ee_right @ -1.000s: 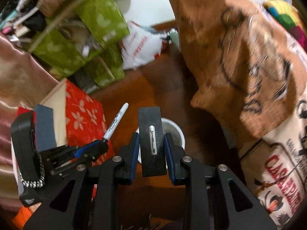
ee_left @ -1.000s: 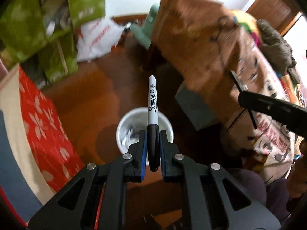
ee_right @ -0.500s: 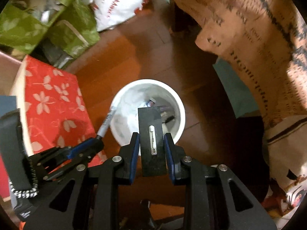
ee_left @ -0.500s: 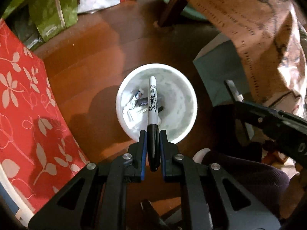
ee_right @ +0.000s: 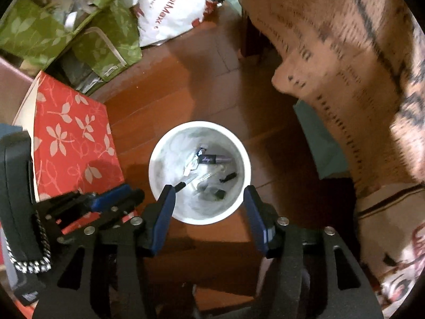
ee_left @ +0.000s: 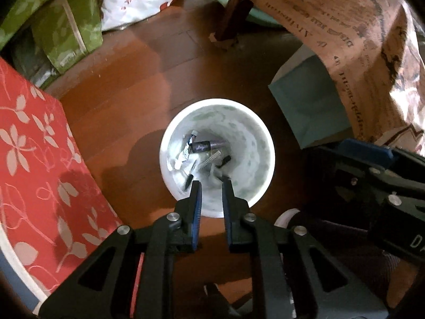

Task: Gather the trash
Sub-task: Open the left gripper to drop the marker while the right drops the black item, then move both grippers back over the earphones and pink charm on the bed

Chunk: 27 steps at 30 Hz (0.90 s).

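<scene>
Left gripper (ee_left: 211, 183): jaws stood a little apart, nothing between the blue pads; they had just been easing apart. It hung over the 6 o'clock rim of the bin (ee_left: 268, 143).
Right gripper (ee_right: 209, 188): jaws spread wide and empty, just been opening; its tips straddled the near half of the bin's mouth.
Trash (ee_left: 204, 146): a dark tube, a black cap, clear bits and scraps of wrapper lay on the bin's floor, clustered from centre toward 9 o'clock. Blurred streaks near 6 o'clock I took for pieces dropping in; I could not tell what they were.
Risk, rim: I judged the tips close over the near wall; any dip would knock the light bin and tip it onto the floor (ee_left: 127, 98).
Risk, crowding: both grippers shared one small mouth, the right one at 3 o'clock of the left view. Swinging either sideways could clash them.
Risk, miss: anything falling near 6 o'clock might clip the rim and bounce out.
Edges: red flowered box (ee_right: 69, 138) just beside the bin at 9 o'clock; teal bag (ee_left: 305, 106) and brown printed cloth (ee_right: 345, 79) near at 2 to 3 o'clock.
Open room: bare floor from 10 to 12 o'clock, up to the green bags (ee_right: 53, 26) and white shopping bag (ee_right: 167, 13). I reckoned straight up the cleanest way out.
</scene>
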Available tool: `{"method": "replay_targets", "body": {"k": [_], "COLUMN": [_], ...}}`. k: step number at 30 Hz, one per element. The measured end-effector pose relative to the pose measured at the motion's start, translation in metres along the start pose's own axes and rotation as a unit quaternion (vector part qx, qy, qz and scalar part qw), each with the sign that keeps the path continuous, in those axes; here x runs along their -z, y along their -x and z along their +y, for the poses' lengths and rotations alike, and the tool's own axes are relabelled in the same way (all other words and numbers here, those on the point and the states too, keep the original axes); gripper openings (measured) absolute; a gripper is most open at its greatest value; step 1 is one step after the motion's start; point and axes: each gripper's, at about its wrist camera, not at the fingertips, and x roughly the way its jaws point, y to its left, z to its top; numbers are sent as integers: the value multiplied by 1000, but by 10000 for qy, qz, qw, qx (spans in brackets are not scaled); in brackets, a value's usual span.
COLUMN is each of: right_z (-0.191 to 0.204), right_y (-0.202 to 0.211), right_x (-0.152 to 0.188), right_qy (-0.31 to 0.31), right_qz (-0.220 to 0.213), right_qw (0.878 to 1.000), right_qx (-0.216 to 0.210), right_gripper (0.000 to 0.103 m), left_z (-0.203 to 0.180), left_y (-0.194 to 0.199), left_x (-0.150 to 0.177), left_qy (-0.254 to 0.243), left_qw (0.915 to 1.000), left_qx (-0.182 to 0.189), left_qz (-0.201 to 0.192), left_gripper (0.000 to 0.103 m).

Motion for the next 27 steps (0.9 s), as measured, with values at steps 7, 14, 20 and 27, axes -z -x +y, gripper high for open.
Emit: {"method": "replay_targets", "body": {"k": [7,14,20,27], "right_z": [-2,-8,-20,-57], "right_y": [43,103,160,228], "right_x": [10,25,43,82], "right_qy": [350,288,52,-408], "right_qz": [-527,-1327,-2034,-2879], "right_qw": [9977,9897,9780,9547], "right_qx": [237,446,470,628], "right_gripper": [50,50,50,50], "left_z": [-7,-25,-48,-92], "left_y": [47,114,170,226], "left_x": [0,7,19,34], "left_qy": [-110,-352,-567,-792], "left_qw": [9990,9934,9850,9738], "left_qx": [-9,-151,-208,-41], "left_qz": [-432,-1080,-1614,-2129], "left_gripper": [19,20,25,31]}}
